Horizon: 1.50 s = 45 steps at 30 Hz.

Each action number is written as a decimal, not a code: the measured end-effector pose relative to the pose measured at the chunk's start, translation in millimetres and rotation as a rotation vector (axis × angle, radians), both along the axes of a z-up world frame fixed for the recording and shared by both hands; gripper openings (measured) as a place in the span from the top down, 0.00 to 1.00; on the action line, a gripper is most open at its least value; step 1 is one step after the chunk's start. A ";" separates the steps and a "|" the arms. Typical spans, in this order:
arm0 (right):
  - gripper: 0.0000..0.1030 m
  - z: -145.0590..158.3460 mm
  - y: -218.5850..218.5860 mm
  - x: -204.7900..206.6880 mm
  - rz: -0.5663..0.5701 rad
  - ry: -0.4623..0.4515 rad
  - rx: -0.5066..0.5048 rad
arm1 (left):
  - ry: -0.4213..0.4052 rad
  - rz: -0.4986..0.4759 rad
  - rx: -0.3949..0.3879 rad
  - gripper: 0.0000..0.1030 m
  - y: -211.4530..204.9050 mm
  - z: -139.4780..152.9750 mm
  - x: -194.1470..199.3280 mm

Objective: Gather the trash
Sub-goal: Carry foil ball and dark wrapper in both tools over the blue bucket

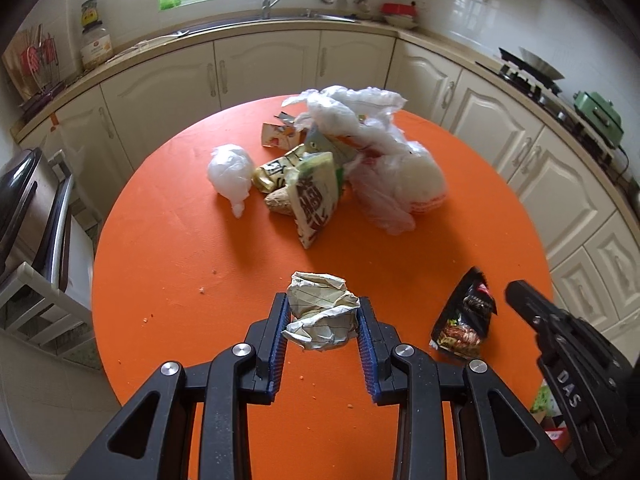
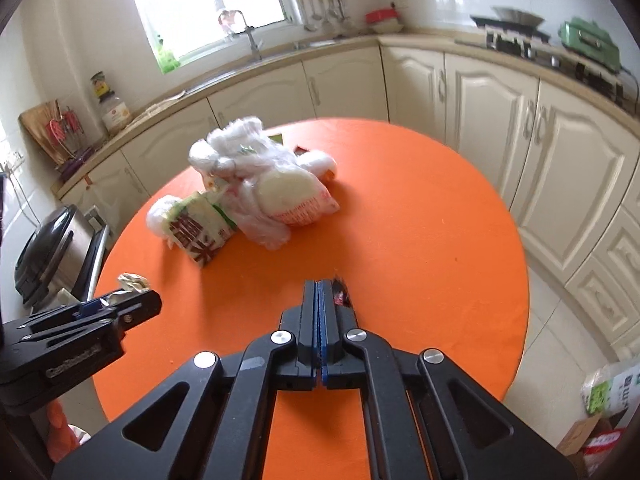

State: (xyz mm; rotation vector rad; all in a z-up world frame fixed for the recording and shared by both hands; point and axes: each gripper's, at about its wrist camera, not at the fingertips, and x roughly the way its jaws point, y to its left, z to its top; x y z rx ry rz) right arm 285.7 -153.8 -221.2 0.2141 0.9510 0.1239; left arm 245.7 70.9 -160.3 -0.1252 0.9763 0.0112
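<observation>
My left gripper (image 1: 323, 312) is shut on a crumpled paper ball (image 1: 322, 312), held just above the round orange table (image 1: 168, 240). The ball also shows in the right wrist view (image 2: 132, 281). My right gripper (image 2: 319, 284) is shut, its fingers pressed together above a dark snack wrapper (image 2: 340, 292) whose edge peeks out beside them; whether it holds the wrapper I cannot tell. In the left wrist view the wrapper (image 1: 466, 316) lies beside the right gripper's body (image 1: 560, 344). A pile of trash (image 1: 340, 160) sits mid-table: plastic bags (image 2: 256, 176), a green-and-white packet (image 2: 200, 232), a white bag ball (image 1: 231, 170).
Cream kitchen cabinets (image 1: 260, 68) curve around behind the table, with a sink and tap (image 1: 266, 0) under the window. A stove (image 1: 532, 72) is at the right. A dark appliance (image 2: 52, 256) stands left of the table. Boxes and bags (image 2: 604, 408) lie on the floor at the right.
</observation>
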 end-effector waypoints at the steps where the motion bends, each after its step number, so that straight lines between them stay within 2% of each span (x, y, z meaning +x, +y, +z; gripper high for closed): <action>1: 0.99 -4.2 -3.3 0.8 -0.011 0.019 0.005 | 0.003 -0.001 -0.001 0.73 -0.7 0.5 -1.7; 6: 0.95 -28.8 -13.7 9.8 -0.074 0.173 0.036 | 0.022 0.007 0.002 0.73 5.3 0.2 6.5; 7: 0.90 -29.7 -14.0 9.7 -0.088 0.175 0.034 | 0.025 0.007 0.001 0.73 6.3 -0.6 8.7; 9: 0.64 -30.3 -11.6 11.2 -0.105 0.171 -0.004 | 0.033 0.005 0.000 0.73 7.1 -3.2 14.0; 10: 0.32 -31.2 -9.9 12.7 -0.114 0.172 -0.031 | 0.038 0.004 0.000 0.73 6.9 -6.1 19.4; 11: 0.08 -32.0 -8.7 13.5 -0.126 0.174 -0.046 | 0.043 0.002 -0.001 0.73 7.3 -8.3 22.3; 12: 0.06 -31.7 -8.8 13.7 -0.131 0.166 -0.032 | 0.047 0.000 -0.001 0.73 8.0 -9.8 24.3; 16: 0.07 -25.1 -3.5 12.5 -0.110 0.124 0.054 | 0.055 0.004 -0.006 0.73 12.9 -15.1 31.4; 19: 0.08 -27.0 9.8 18.5 -0.081 0.125 0.018 | 0.063 0.006 -0.012 0.73 16.0 -19.8 35.9; 21: 0.14 -35.3 17.1 23.1 -0.073 0.147 0.008 | 0.071 0.014 -0.016 0.73 19.6 -23.1 38.0; 23: 0.42 -43.2 19.7 24.7 -0.083 0.164 0.025 | 0.080 0.022 -0.015 0.73 21.8 -27.4 40.8; 24: 0.44 -46.2 21.5 25.7 -0.084 0.167 0.019 | 0.084 0.026 -0.016 0.73 23.2 -29.5 41.9; 25: 0.58 -45.1 25.3 25.3 -0.082 0.137 -0.019 | 0.090 0.029 -0.019 0.73 24.7 -32.1 43.5; 26: 0.83 -46.2 27.9 26.8 -0.072 0.140 -0.037 | 0.093 0.031 -0.021 0.73 25.7 -33.6 44.5; 28: 0.88 -48.4 31.3 27.8 -0.068 0.135 -0.070 | 0.099 0.035 -0.022 0.73 26.9 -36.0 46.9; 31: 0.90 -50.0 24.8 26.6 -0.070 0.133 -0.012 | 0.097 0.036 -0.021 0.73 25.6 -36.5 48.6; 38: 0.91 -40.0 10.0 16.9 -0.097 0.092 0.003 | 0.088 0.012 -0.007 0.73 7.6 -32.8 47.9; 45: 0.91 -20.7 -36.4 -1.4 -0.212 0.048 0.026 | 0.062 -0.047 0.010 0.73 -29.9 -21.6 45.0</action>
